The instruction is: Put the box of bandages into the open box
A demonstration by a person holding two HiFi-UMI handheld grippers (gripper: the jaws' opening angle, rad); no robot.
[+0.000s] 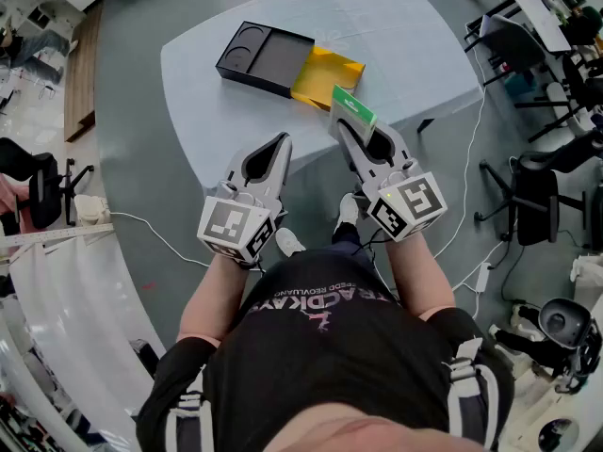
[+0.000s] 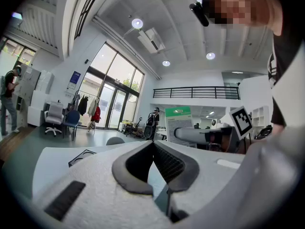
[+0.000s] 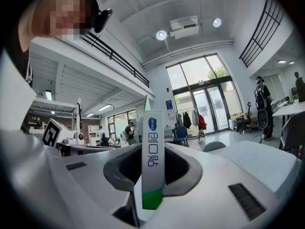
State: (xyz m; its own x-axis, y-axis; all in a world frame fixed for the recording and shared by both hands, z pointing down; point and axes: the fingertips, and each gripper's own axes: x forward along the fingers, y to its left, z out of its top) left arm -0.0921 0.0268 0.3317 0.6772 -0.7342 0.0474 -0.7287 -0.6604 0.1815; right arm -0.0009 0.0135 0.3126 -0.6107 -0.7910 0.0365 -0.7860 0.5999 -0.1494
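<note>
The open box (image 1: 264, 57) is a black tray with a yellow flap (image 1: 325, 75); it lies on the pale table (image 1: 405, 36), and its corner shows as the open box (image 2: 82, 157) in the left gripper view. My right gripper (image 1: 350, 125) is shut on the bandage box (image 1: 353, 106), a white and green carton held upright just short of the yellow flap. In the right gripper view the bandage box (image 3: 153, 142) stands edge-on between the pads of the right gripper (image 3: 153, 152). My left gripper (image 1: 280, 141) hovers at the table's near edge, shut and holding nothing, as does the left gripper (image 2: 153, 144) in its own view.
Office chairs (image 1: 528, 196) and cables (image 1: 471, 139) crowd the floor to the right. A white curved bench (image 1: 66, 290) runs along the left. People stand far off by the glass doors (image 3: 262, 104). The person's feet (image 1: 287, 243) are just below the table edge.
</note>
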